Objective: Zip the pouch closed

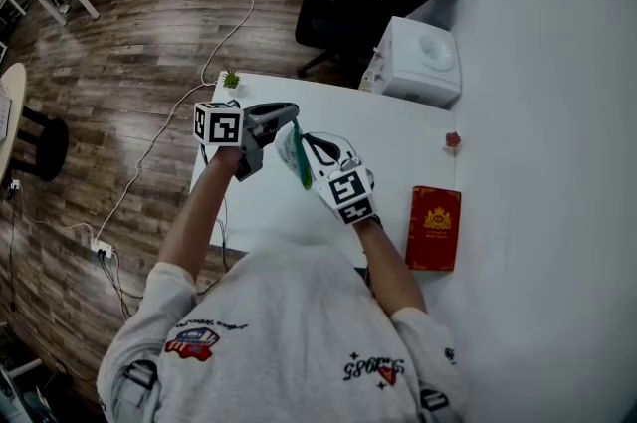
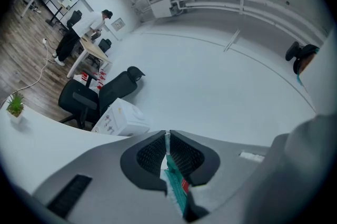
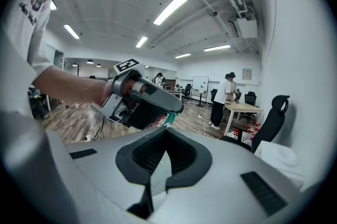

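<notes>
In the head view, the person holds both grippers above a white table (image 1: 299, 212), near the middle of the frame. The left gripper (image 1: 287, 119) comes in from the left and the right gripper (image 1: 311, 152) from the lower right, and their tips meet on a teal pouch (image 1: 297, 162). The pouch hangs between them, clear of the table. A red book (image 1: 434, 228) lies at the right of the table, with a small red thing (image 1: 453, 140) above it. A white box (image 1: 423, 61) stands at the table's upper right edge, and a plant (image 1: 231, 79) sits at its upper left corner. A black chair (image 1: 348, 13) stands behind the box on a wood floor (image 1: 129, 43), where a cable (image 1: 169, 127) trails.

In the left gripper view, the jaws are closed, pinching the pouch's edge at the bottom centre. Teal fabric with a red tag shows just below the pads. The chair and the box lie at the left of the frame, and the plant is at the far left. A person (image 2: 97, 21) stands at a desk (image 2: 92, 51) in the upper left.

In the right gripper view, the jaws are likewise pressed together, on a pale part of the pouch low in the centre. Just above them, the left gripper points in from the left and clamps the teal end. The chair stands at the right, and another person (image 3: 224, 97) stands beside a desk (image 3: 245, 108) right of centre.
</notes>
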Available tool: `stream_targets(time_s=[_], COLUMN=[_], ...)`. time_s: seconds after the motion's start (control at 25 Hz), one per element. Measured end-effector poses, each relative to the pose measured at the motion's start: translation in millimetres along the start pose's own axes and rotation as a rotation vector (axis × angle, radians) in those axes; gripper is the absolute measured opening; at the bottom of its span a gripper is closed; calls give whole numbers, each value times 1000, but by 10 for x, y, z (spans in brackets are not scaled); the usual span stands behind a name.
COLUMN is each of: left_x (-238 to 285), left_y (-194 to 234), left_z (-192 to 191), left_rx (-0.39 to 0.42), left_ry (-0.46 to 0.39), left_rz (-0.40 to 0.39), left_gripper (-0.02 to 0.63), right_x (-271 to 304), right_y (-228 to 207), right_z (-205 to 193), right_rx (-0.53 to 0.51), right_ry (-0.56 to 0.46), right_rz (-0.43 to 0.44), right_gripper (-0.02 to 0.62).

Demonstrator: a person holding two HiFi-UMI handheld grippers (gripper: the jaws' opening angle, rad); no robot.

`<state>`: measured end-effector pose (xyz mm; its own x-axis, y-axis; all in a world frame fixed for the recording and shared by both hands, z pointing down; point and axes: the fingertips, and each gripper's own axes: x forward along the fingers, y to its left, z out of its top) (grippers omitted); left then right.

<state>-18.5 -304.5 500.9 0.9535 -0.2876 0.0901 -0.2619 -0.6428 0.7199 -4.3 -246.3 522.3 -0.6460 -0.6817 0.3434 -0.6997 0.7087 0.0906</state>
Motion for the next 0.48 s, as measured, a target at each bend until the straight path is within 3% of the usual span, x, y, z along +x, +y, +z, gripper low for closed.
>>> stream_targets(time_s=[0.2,0.36,0.48], left_x=[16,-76,-93], left_y=[-3,75,73], left_z=[42,211,227], left_rx=[-5,-23,7], left_ry=[5,-58,-48], left_rz=[7,33,29], left_gripper=[18,17,18], right_x=[-23,-65,-104], right_y=[12,25,11], right_z=[0,-74,-116], right_rx=[-100,-83,-56], right_ry=[10,14,5], right_rz=[-17,-6,0], right_gripper=[5,5,5])
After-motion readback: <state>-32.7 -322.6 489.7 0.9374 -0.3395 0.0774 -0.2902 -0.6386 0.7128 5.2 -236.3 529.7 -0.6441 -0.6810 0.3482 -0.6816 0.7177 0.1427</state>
